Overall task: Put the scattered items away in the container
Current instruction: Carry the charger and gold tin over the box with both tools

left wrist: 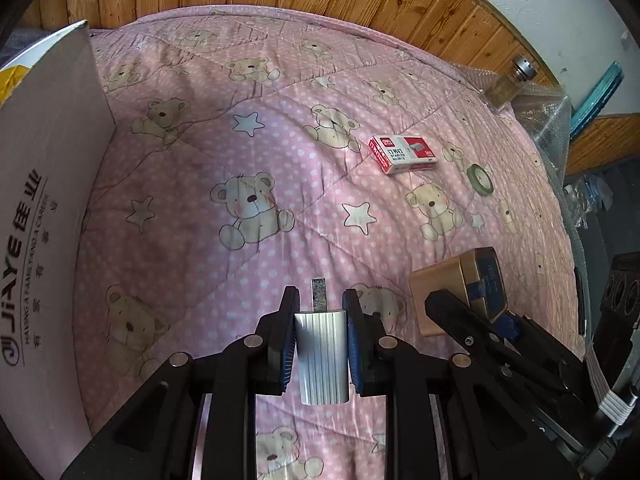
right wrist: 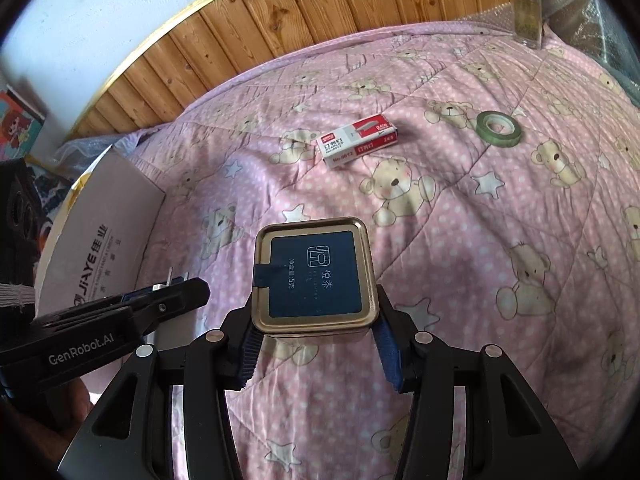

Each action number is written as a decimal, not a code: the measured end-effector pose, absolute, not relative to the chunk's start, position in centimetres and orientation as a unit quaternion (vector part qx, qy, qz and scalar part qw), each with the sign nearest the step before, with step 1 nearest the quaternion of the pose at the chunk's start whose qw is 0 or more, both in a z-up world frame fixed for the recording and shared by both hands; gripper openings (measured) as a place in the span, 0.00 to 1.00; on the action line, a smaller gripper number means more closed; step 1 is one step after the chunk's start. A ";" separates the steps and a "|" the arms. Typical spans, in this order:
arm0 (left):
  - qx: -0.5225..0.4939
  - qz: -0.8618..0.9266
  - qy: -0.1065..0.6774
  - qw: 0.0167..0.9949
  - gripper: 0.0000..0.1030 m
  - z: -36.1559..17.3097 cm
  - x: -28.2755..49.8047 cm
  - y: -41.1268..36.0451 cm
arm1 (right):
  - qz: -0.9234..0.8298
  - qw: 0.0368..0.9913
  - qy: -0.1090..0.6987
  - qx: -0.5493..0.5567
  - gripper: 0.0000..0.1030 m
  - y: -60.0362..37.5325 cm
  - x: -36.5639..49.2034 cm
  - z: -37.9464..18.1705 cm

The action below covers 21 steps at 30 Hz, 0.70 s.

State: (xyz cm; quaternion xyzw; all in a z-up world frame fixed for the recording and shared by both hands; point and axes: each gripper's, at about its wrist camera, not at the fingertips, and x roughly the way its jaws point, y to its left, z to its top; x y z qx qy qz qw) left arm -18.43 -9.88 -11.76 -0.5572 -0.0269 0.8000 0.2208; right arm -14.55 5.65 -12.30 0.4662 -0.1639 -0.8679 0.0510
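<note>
A: Fingers first. Left gripper (left wrist: 320,300) clenched on a ribbed white charger plug (left wrist: 322,354), prongs forward. Right gripper (right wrist: 316,320) clamped on a square gold tea tin (right wrist: 316,276), held above the quilt.

B: Surroundings, largest down?

A: Pink bear quilt (left wrist: 248,168) under everything. Cardboard box (left wrist: 44,184) at the left edge, wall upright. Glass jar (right wrist: 528,12) at the far edge. Staple box (right wrist: 358,138) mid-quilt, green tape roll (right wrist: 499,129) nearby.

B: Room?

A: Bare quilt between box and grippers.
</note>
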 end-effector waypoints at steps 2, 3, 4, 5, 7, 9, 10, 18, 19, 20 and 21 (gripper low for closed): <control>-0.549 0.806 -0.021 0.222 0.22 -11.1 -17.2 -10.4 | -0.867 0.053 -0.164 0.467 0.50 5.1 -13.6 -12.2; -0.545 0.808 -0.017 0.221 0.22 -10.8 -16.8 -10.5 | -0.867 0.054 -0.163 0.467 0.50 4.9 -13.2 -12.1; -0.541 0.812 -0.014 0.221 0.22 -10.4 -16.2 -10.7 | -0.867 0.055 -0.163 0.468 0.50 4.6 -12.7 -12.1; -0.537 0.814 -0.012 0.222 0.22 -10.1 -15.7 -10.8 | -0.867 0.056 -0.163 0.468 0.50 4.4 -12.2 -12.0; -0.528 0.820 -0.004 0.221 0.22 -9.6 -14.9 -11.0 | -0.866 0.057 -0.160 0.470 0.50 3.9 -11.2 -12.0; -0.520 0.825 0.000 0.221 0.22 -9.0 -13.9 -11.3 | -0.866 0.059 -0.158 0.470 0.50 3.3 -10.2 -11.8; -0.516 0.828 0.002 0.220 0.22 -8.7 -13.4 -11.5 | -0.867 0.060 -0.157 0.470 0.50 2.9 -9.6 -11.7; -0.484 0.846 0.017 0.224 0.22 -6.3 -9.0 -12.5 | -0.870 0.073 -0.144 0.467 0.50 0.8 -5.2 -10.5; -0.479 0.849 0.020 0.224 0.22 -5.9 -8.4 -12.5 | -0.871 0.074 -0.139 0.465 0.50 0.6 -4.8 -10.2; -0.474 0.851 0.023 0.224 0.22 -5.6 -7.9 -12.6 | -0.873 0.076 -0.135 0.463 0.50 0.3 -4.5 -9.9; -0.470 0.853 0.024 0.224 0.22 -5.3 -7.5 -12.7 | -0.874 0.078 -0.133 0.461 0.51 0.1 -4.2 -9.6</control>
